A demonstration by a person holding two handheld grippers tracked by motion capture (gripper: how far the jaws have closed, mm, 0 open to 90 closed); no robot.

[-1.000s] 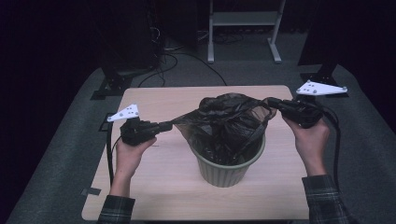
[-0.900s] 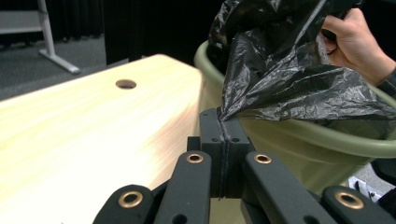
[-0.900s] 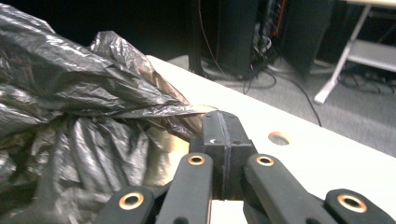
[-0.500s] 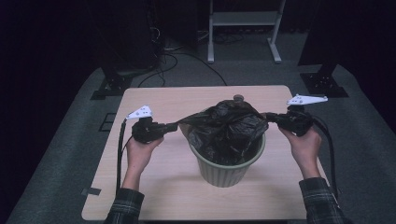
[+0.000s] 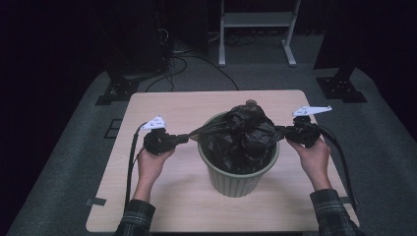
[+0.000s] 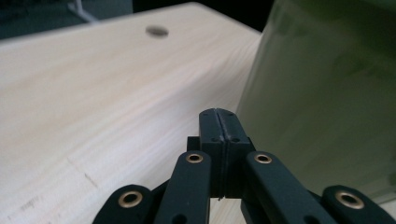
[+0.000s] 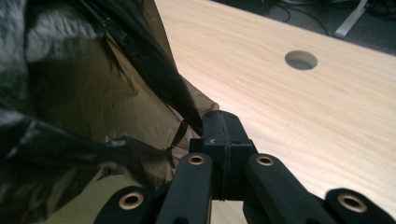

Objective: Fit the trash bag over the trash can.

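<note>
Black bag stretched between both grippers

Right gripper has its jaws clamped tight on a pinch of the black bin bag, which bunches up beside it. Wooden desk has a round hole.
</note>
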